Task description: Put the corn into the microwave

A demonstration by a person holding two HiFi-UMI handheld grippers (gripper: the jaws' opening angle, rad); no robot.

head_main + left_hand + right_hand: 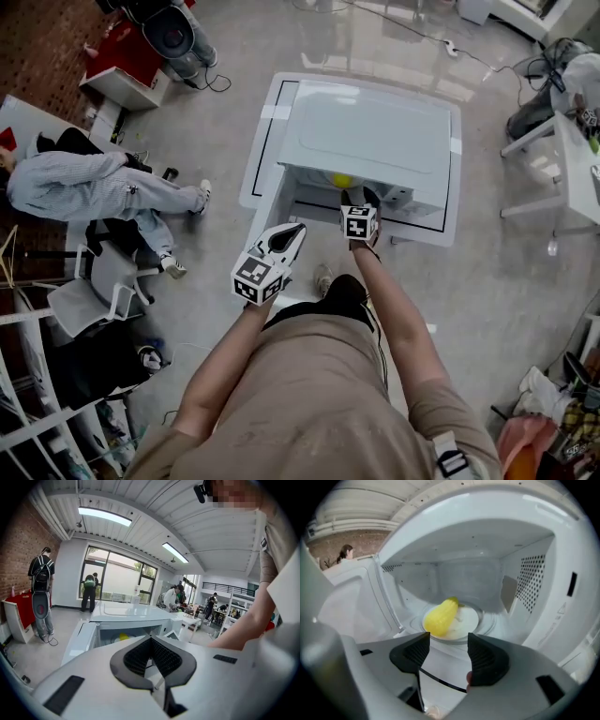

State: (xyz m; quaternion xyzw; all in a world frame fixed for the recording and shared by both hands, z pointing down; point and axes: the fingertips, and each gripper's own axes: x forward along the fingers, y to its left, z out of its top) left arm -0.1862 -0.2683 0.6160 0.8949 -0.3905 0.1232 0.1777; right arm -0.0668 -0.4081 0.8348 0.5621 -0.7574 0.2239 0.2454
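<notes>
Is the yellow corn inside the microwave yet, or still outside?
Inside: the corn lies on the round plate in the microwave, clear of the open right gripper.

Looking steeply down from the head onto the microwave (pixel 375 131). Riding the right gripper (pixel 447 654), peering close into its open cavity. Riding the left gripper (pixel 151 659), facing the same microwave from farther back.
</notes>
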